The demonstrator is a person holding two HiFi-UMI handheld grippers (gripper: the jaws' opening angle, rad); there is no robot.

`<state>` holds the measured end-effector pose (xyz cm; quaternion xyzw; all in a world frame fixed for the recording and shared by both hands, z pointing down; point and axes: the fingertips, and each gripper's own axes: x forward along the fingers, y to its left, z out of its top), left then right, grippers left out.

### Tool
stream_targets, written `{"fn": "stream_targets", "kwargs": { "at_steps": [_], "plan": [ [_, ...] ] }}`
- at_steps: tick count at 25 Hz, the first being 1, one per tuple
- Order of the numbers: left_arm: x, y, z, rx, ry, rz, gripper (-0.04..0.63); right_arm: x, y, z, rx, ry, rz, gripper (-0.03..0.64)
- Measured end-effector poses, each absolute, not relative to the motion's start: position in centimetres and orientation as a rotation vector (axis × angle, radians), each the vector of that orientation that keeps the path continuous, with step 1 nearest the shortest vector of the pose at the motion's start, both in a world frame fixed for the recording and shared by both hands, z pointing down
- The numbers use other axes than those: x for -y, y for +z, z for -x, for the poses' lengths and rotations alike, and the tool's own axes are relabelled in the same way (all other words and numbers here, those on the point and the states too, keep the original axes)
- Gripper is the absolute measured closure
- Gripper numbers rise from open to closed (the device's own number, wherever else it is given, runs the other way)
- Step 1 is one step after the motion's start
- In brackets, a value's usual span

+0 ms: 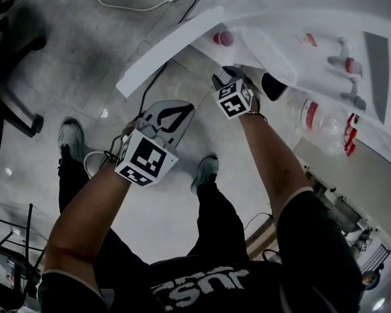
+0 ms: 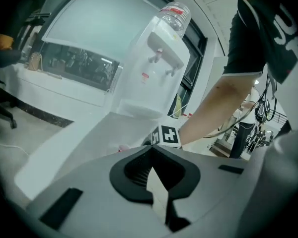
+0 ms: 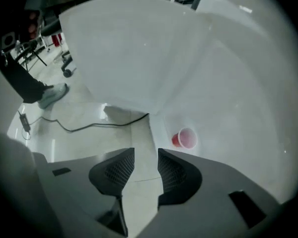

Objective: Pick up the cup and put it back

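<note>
hanging over the edge of the white table [image 3: 238, 83], the right hand-held gripper [image 3: 145, 155] points steeply down with its jaws wide apart. nothing stands between the dark ribbed pads [image 3: 175, 175]; only pale floor [image 3: 89, 128] and the table's rim show through the gap. the red cup [image 3: 185, 139] sits on the table close to that rim, just past the tip of the jaw on the right of the right gripper view and clear of both jaws. in the head view the cup [image 1: 223, 39] shows beyond the right hand-held gripper [image 1: 229, 77], near the table's [image 1: 163, 51] corner.

the left hand-held gripper [image 2: 151, 170] is held further back over the floor, nearer level, with its jaws together and nothing in them. its view looks toward a white water dispenser [image 2: 154, 58] topped by an upturned bottle [image 2: 175, 14], and catches the marker cube of the right hand-held gripper in front of the person's bare forearm [image 2: 213, 108]. in the head view the left hand-held gripper [image 1: 179, 113] is to the left of the right one and well apart from the cup.

a dark cable [image 3: 94, 125] runs across the floor under the table's edge, and the person's two shoes [image 1: 207, 169] stand on the floor below the grippers.
</note>
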<state>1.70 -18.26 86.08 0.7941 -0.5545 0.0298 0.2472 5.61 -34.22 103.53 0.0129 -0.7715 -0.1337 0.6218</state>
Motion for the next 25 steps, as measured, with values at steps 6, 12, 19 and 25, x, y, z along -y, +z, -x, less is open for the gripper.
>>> {"fn": "stream_targets", "kwargs": {
  "at_steps": [6, 12, 19, 25],
  "plan": [
    [15.0, 73.2, 1.0, 1.546, 0.032, -2.189, 0.588, 23.8, 90.5, -8.3, 1.821, -0.109, 0.023, 0.547],
    [12.1, 59.6, 3.7, 1.533, 0.019, -2.300, 0.588, 22.0, 74.6, -4.8, 2.004, 0.052, -0.098, 0.574],
    [6.7, 46.0, 10.8, 1.548, 0.035, -2.373, 0.588, 18.9, 57.1, 0.0, 2.163, 0.156, -0.195, 0.583],
    [2.5, 36.4, 17.0, 1.409, 0.103, -2.496, 0.588, 14.2, 45.4, 3.2, 2.316, 0.272, -0.376, 0.583]
  ]
}}
